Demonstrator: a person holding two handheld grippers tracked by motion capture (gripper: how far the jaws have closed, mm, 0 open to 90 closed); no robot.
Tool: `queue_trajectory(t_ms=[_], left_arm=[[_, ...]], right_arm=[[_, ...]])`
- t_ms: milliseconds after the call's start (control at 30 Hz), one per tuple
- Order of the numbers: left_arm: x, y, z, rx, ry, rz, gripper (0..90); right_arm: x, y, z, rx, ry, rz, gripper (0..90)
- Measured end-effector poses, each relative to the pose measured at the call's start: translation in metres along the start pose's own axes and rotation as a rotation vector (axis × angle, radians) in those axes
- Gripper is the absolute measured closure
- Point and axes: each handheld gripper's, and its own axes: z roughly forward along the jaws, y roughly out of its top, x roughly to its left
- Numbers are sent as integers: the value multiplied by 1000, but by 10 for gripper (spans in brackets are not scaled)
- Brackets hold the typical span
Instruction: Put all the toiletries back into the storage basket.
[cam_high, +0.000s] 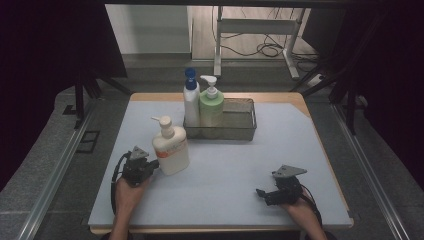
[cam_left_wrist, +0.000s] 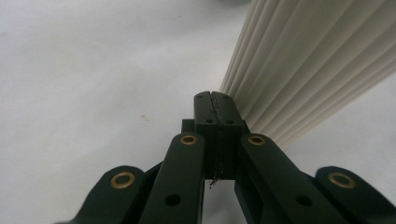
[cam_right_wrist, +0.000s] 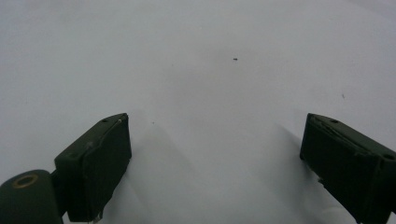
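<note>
A white pump bottle (cam_high: 170, 145) with an orange label stands on the grey mat, left of centre. My left gripper (cam_high: 152, 165) rests right beside its base, jaws pressed together with nothing between them. In the left gripper view the shut left gripper (cam_left_wrist: 215, 100) points past the bottle's ribbed white side (cam_left_wrist: 308, 70). Near the front right my right gripper (cam_high: 261, 193) lies on the mat. The right gripper view shows the right gripper (cam_right_wrist: 215, 154) open wide over bare mat.
A wire basket (cam_high: 240, 120) at the back centre holds a white bottle with a blue cap (cam_high: 191, 102) and a green pump bottle (cam_high: 211, 104) in its left end. The table edge (cam_high: 220, 229) runs along the front. Table legs and cables lie on the floor beyond.
</note>
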Motion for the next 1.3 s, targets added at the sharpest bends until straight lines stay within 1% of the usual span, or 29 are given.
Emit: queue_trajectory(t_ms=[100, 267, 367, 533, 733, 1300], left_arm=[[-6, 1, 0, 8, -5, 21, 894], [-15, -1, -1, 15, -24, 29, 894], [-20, -1, -1, 22, -33, 46, 894], [-28, -2, -1, 31, -47, 57, 894], [-37, -3, -1, 32, -67, 64, 894], [-64, -3, 3, 37, -115, 120, 894]], right_arm=[[0, 0, 0, 0, 0, 0, 88], [0, 0, 0, 0, 0, 0, 88], [0, 0, 0, 0, 0, -1, 88], [0, 0, 0, -1, -1, -1, 88], [0, 0, 0, -1, -1, -2, 88], [0, 0, 0, -1, -1, -2, 88]])
